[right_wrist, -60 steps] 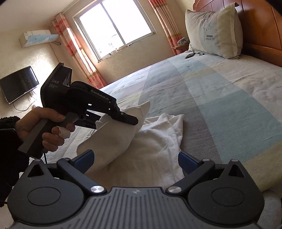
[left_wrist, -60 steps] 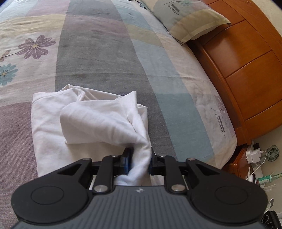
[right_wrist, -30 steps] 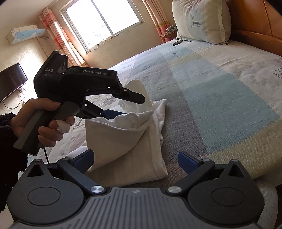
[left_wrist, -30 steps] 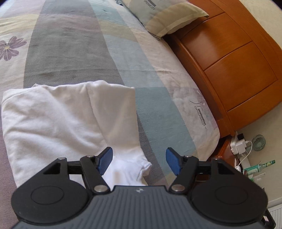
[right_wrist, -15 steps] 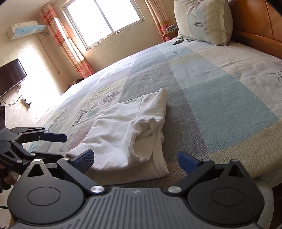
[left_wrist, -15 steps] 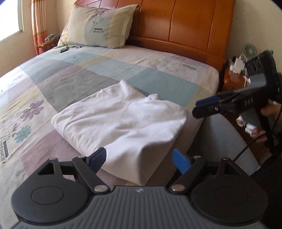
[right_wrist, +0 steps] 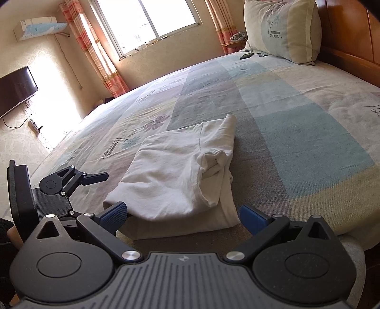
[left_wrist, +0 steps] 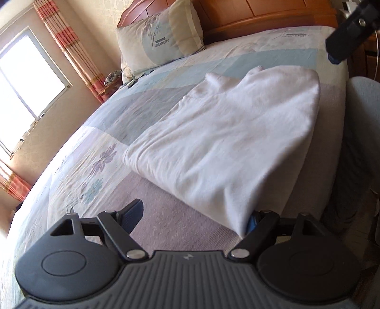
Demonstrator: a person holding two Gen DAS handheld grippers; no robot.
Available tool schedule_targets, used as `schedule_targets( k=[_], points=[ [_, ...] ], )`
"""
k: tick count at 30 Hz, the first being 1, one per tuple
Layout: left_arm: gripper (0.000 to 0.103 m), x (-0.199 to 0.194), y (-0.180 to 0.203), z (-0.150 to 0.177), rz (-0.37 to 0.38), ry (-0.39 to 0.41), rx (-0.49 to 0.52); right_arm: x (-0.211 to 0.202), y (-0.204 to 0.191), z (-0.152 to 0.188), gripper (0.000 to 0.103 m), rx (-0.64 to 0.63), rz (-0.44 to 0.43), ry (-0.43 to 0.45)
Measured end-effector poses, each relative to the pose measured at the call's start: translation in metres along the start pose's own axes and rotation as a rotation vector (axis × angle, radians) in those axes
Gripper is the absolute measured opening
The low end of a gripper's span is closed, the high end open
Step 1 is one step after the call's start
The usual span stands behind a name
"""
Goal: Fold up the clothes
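White garment (right_wrist: 180,176), one only, lies folded into a rough rectangle on the patchwork bedspread (right_wrist: 296,133), near the bed's edge. In the right wrist view it sits at the centre, with a rumpled sleeve opening at its 3 o'clock side and a corner poking up toward 12 o'clock.

Two tongs are in view. The right gripper (right_wrist: 184,215) stands wide open, holding nothing, its blue pads on either side of the garment's near edge; whether they touch the cloth I cannot tell. The left gripper (left_wrist: 193,217) is also spread open and empty: one blue pad is over bare bedspread at 9 o'clock, and the other is half hidden behind the garment's near corner (left_wrist: 237,221). In the right wrist view the left gripper (right_wrist: 95,177) sits at 9 o'clock, just beside the garment.

One pillow (right_wrist: 282,31) printed DREAMCITY leans at 1 o'clock against the wooden headboard (right_wrist: 351,35). One window (right_wrist: 147,21) with striped curtains (right_wrist: 92,45) is at 12 o'clock, one air conditioner (right_wrist: 38,31) at 10 o'clock, one dark television (right_wrist: 16,90) at 9 o'clock. A small dark object, too small to identify, lies on the bed before the pillow.
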State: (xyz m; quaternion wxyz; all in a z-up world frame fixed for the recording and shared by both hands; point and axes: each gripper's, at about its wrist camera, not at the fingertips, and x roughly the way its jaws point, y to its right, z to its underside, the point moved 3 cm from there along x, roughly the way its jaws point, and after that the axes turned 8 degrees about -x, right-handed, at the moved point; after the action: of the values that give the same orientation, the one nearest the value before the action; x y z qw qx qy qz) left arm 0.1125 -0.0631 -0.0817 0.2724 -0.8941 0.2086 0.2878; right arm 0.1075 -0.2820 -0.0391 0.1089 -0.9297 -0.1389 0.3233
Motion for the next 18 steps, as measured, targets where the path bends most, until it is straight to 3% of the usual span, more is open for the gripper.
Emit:
schedule_targets(
  k=[4,11,18],
  points=[
    [0.083,-0.014,-0.017,0.008,0.066,0.009,-0.136,0.005,0.001,-0.001,0.103,0.01,-0.007,-0.013],
    [0.083,-0.047,-0.033,0.002,0.162,0.021,-0.063,0.013,-0.005,0.0,0.103,-0.002,-0.035,-0.023],
    [0.087,-0.041,-0.05,-0.014,0.151,0.052,-0.175,0.031,0.001,0.012,0.103,0.075,-0.184,-0.089]
  ],
)
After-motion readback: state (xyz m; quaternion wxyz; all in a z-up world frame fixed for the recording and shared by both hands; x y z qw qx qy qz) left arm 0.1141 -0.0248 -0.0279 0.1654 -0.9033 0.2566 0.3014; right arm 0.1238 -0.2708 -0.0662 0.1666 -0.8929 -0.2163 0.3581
